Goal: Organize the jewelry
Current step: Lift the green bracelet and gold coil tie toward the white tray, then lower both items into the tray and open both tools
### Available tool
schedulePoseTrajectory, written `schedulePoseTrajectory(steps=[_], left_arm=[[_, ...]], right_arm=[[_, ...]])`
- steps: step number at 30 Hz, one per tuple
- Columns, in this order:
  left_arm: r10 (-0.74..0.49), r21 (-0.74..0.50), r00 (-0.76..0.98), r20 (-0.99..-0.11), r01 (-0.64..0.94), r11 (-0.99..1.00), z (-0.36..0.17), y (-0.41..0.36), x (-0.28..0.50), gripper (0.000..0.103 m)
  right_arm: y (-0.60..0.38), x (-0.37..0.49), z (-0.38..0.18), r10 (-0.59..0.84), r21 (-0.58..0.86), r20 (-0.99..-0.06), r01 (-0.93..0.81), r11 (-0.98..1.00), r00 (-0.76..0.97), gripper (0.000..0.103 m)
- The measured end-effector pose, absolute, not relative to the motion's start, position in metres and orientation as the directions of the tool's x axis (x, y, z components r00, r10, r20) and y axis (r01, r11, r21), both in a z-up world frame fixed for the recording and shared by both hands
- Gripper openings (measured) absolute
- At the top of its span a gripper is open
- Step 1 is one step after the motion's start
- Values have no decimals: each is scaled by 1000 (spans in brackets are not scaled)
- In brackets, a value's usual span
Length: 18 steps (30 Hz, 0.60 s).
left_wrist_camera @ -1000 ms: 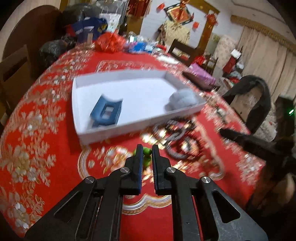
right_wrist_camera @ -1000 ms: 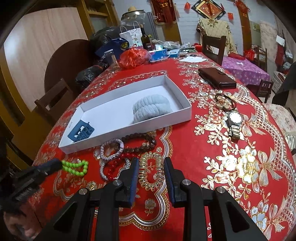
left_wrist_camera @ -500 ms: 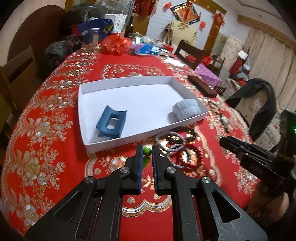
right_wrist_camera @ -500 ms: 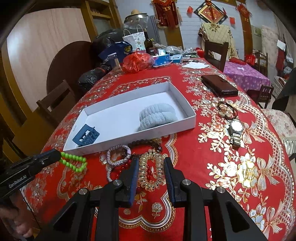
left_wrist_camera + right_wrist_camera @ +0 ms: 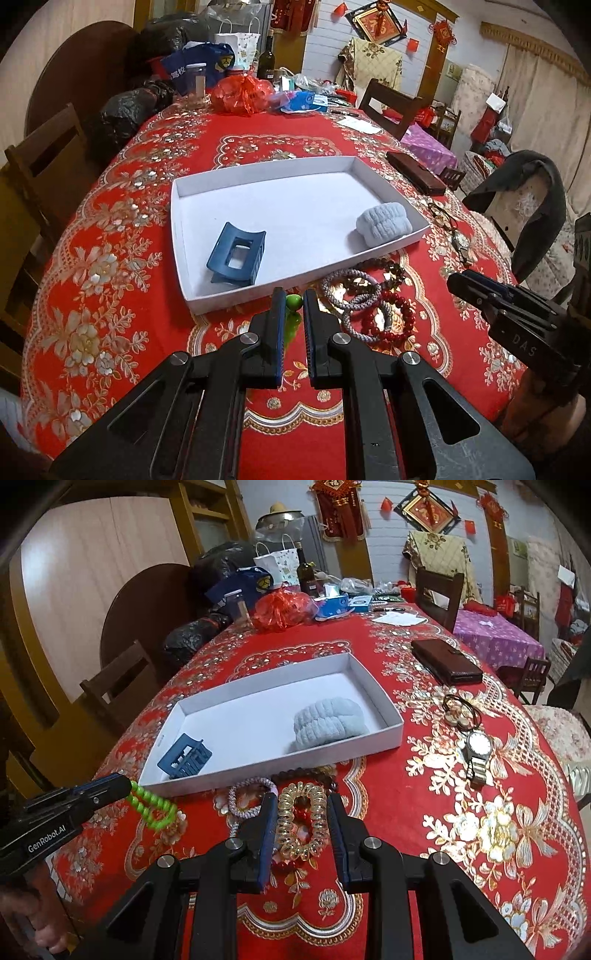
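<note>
My left gripper [image 5: 294,295] is shut on a green bead bracelet [image 5: 293,303], which hangs from its tip above the cloth in the right wrist view [image 5: 153,806], just short of the white tray's near edge [image 5: 236,301]. The tray holds a blue hair claw [image 5: 236,255] and a pale blue scrunchie [image 5: 384,222]. My right gripper [image 5: 301,801] is open and hovers over a clear gold spiral band [image 5: 301,825]. A grey braided bracelet [image 5: 349,290], red beads [image 5: 391,321] and dark brown beads [image 5: 306,773] lie in front of the tray.
A wristwatch [image 5: 478,751], hair ties [image 5: 460,710] and a brown wallet [image 5: 445,661] lie on the red tablecloth right of the tray. Bags, a bottle [image 5: 306,572] and clutter crowd the far end. Wooden chairs stand on the left.
My left gripper has lifted the green bracelet off the cloth and pulled back and up, with the tray now farther ahead. The right gripper stays open over the gold band.
</note>
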<state>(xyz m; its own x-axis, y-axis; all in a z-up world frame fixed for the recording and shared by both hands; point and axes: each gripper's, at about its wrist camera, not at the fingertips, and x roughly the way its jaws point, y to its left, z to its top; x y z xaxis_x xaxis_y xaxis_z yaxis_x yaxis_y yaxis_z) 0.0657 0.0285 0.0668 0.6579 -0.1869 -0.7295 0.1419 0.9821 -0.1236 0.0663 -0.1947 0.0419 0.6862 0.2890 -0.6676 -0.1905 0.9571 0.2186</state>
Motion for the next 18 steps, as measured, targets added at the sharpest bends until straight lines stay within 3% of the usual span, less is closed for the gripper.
schedulePoseTrajectory(steps=[18], left_arm=[[-153,-80,670,-727,139,987,103,41,172,8]], right_arm=[[-138,163,46,409,225,-683,-359,906,605,26]])
